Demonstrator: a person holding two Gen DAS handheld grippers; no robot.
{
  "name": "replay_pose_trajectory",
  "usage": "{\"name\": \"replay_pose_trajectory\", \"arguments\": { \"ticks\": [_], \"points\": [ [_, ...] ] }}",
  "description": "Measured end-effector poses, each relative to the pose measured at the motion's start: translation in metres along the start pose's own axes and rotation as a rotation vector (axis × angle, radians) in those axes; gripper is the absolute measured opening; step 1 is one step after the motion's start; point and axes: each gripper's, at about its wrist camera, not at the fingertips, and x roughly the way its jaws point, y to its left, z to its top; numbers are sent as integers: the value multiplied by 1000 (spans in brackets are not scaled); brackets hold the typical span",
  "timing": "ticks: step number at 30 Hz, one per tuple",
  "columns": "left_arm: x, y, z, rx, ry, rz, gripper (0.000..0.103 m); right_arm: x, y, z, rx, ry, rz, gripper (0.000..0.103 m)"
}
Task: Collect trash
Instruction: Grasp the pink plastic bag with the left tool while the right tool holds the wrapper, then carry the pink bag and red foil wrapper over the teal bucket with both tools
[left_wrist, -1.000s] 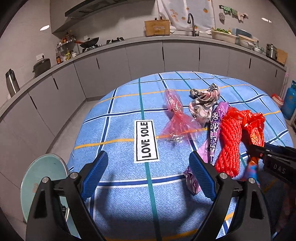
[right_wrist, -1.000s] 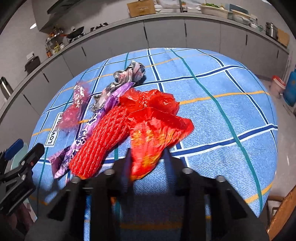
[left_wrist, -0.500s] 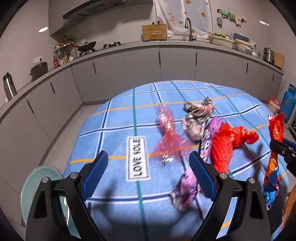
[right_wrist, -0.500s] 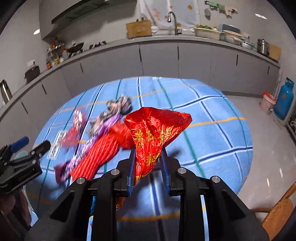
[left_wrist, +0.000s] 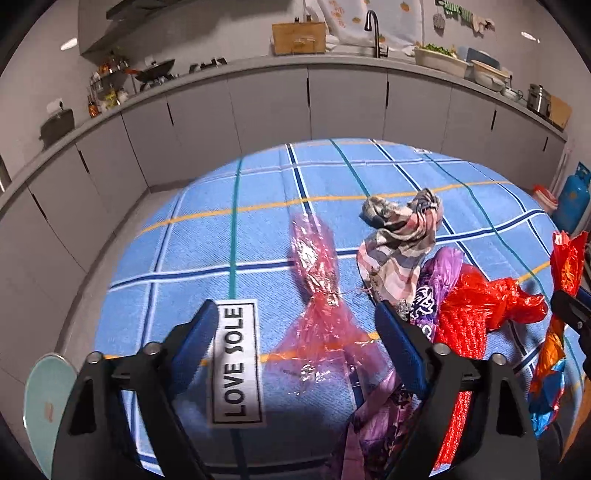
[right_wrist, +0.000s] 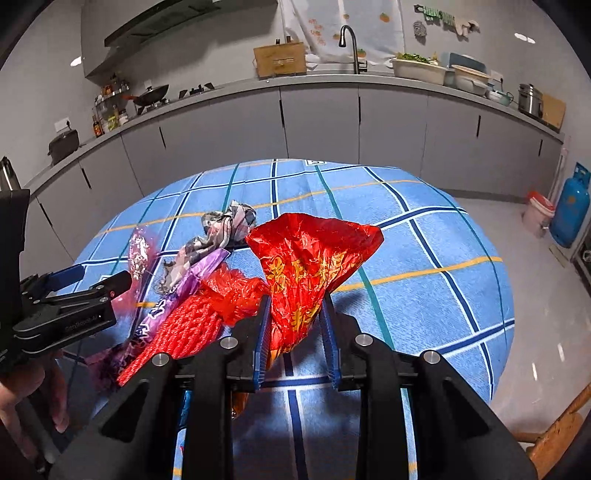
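**Gathering wrappers off the blue cloth, one hand loaded, one hand reaching**

Working down from the biggest thing, the round table under its blue checked cloth (left_wrist: 258, 236) carries the whole heap of trash, bunched on its right half as the left wrist camera sees it. The red foil bag (right_wrist: 306, 266) is the largest piece; crinkled, printed in gold, it hangs clear of the cloth, pinched at its narrow end by the right gripper (right_wrist: 295, 332), whose jaws are nearly closed on it. To carry it well, the grip should probably stay firm, since slick foil could slip.

Next come the red mesh net (left_wrist: 461, 328) and the purple wrapper (left_wrist: 428, 295), lying side by side and touching, then the patterned crumpled wrapper (left_wrist: 402, 232) behind them.

The pink cellophane (left_wrist: 317, 295), thin and see-through, lies just ahead of the left gripper (left_wrist: 295, 332), whose jaws stand wide and are closing, holding nothing. A low approach that pins the film against the cloth looks wisest.
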Motion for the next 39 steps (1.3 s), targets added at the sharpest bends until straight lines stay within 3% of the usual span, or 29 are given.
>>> {"name": "replay_pose_trajectory", "arguments": {
  "ticks": [4,7,10,25,39],
  "points": [
    [11,-1,-2,-6,34,-35,66,8,2,1,-13,10,13,27],
    [19,-5,-6,-1,68,-81,41,8,4,0,-16,13,21,27],
    [21,-6,-8,-8,76,-90,29,5,5,-2,-18,10,28,27],
    [-57,10,-21,-26,-56,-67,26,-27,18,-2,-41,-43,51,27],
    [-112,35,-59,-88,-95,-61,26,-45,56,-11,-102,-51,126,27]
  ]
}}
